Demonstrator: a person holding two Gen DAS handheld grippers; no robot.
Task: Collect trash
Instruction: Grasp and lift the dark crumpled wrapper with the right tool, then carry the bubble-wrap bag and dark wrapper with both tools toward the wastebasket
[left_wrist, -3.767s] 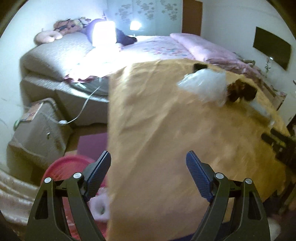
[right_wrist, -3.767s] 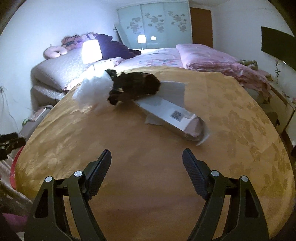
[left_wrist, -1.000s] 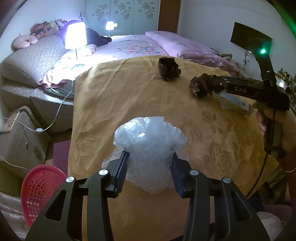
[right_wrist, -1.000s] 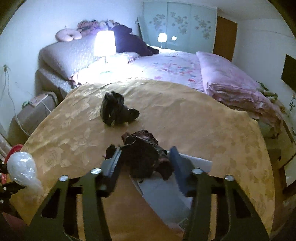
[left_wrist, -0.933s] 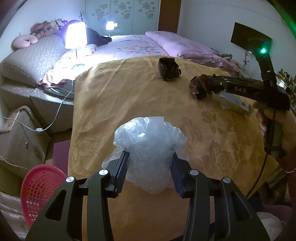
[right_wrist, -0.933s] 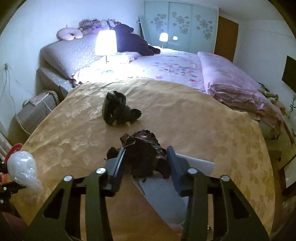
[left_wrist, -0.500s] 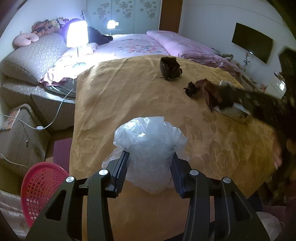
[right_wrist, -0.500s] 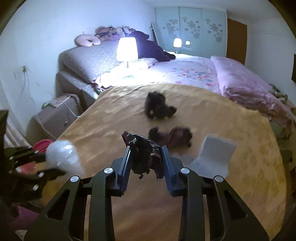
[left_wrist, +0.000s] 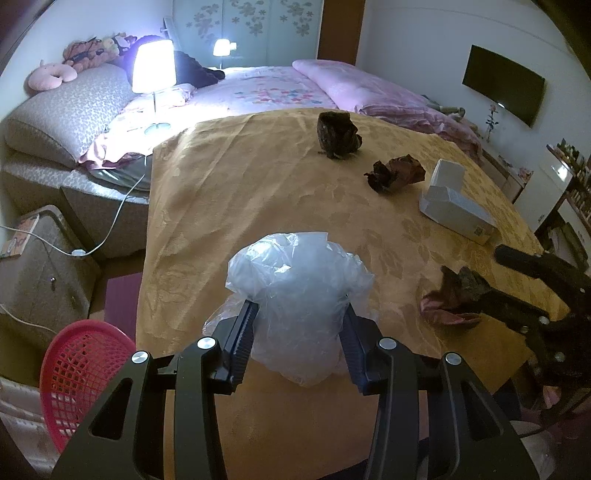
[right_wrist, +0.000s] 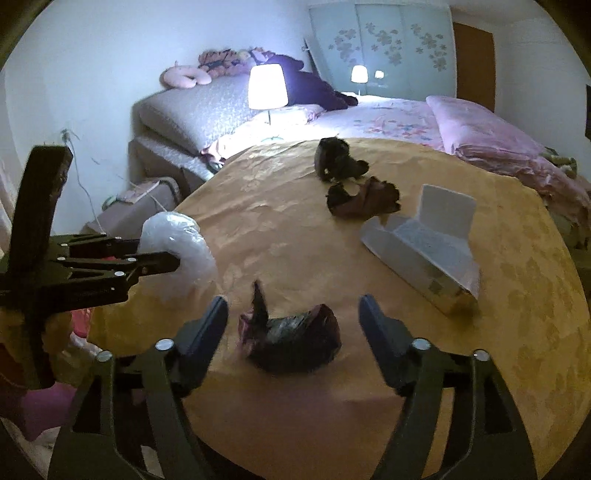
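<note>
My left gripper (left_wrist: 299, 343) is shut on a crumpled clear plastic bag (left_wrist: 299, 295), held just above the near edge of the gold-clothed table (left_wrist: 236, 192). My right gripper (right_wrist: 293, 310) is close beside it on the right, and its jaws are opening. A dark crumpled wrapper (right_wrist: 291, 339) lies between the fingers, and neither pad touches it. From the left wrist view, that wrapper (left_wrist: 454, 299) shows by the right gripper (left_wrist: 487, 275). Farther back lie two more dark crumpled pieces (right_wrist: 338, 158) (right_wrist: 364, 201) and an opened white carton (right_wrist: 421, 243).
A pink mesh basket (left_wrist: 85, 369) stands on the floor to the left, below the table edge. A grey box (left_wrist: 40, 273) with cables sits beside it. Behind the table are a bed (left_wrist: 269, 85) and a lit lamp (left_wrist: 153, 66).
The right gripper carried the dark wrapper from the table's middle to the near edge beside the left gripper, then spread its jaws off it. The left gripper and its bag stayed put.
</note>
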